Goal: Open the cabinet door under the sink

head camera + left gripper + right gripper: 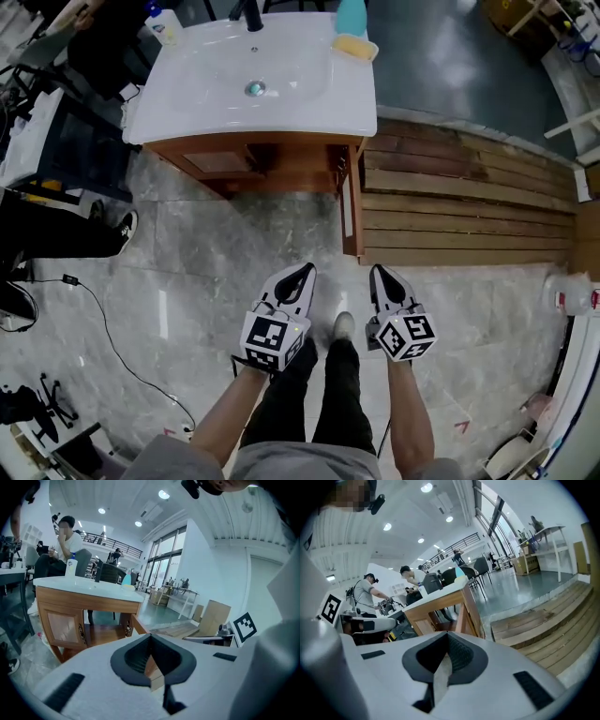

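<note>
Floor and room. A grey marbled tile floor (216, 272) runs from my feet to the sink cabinet (281, 164), which stands at the top of the head view. To the cabinet's right lies a slatted wooden platform (459, 202). A thin black cable (103, 328) trails over the tiles at left. The gripper views show a large bright hall with ceiling lights, tall windows and a balcony rail. People sit and stand behind the cabinet.

Task object. The right cabinet door (351, 202) is already swung out toward me, edge-on, at the cabinet's right front corner. The left door (216, 161) is closed. In the left gripper view the opened compartment shows its wooden bottom board (101, 632).

Containers. The white sink (187, 103) tops the cabinet, with a metal drain (254, 89) at its centre and a dark faucet (251, 17) at the back. A yellow tray (354, 47) sits on the back right rim, touching a teal bottle (352, 14). A pale bottle (164, 23) stands at the back left corner.

Grippers. I hold the left gripper (305, 272) and the right gripper (378, 272) low over the tiles, well apart from the door. The jaws of each are pressed together, with nothing between them.
</note>
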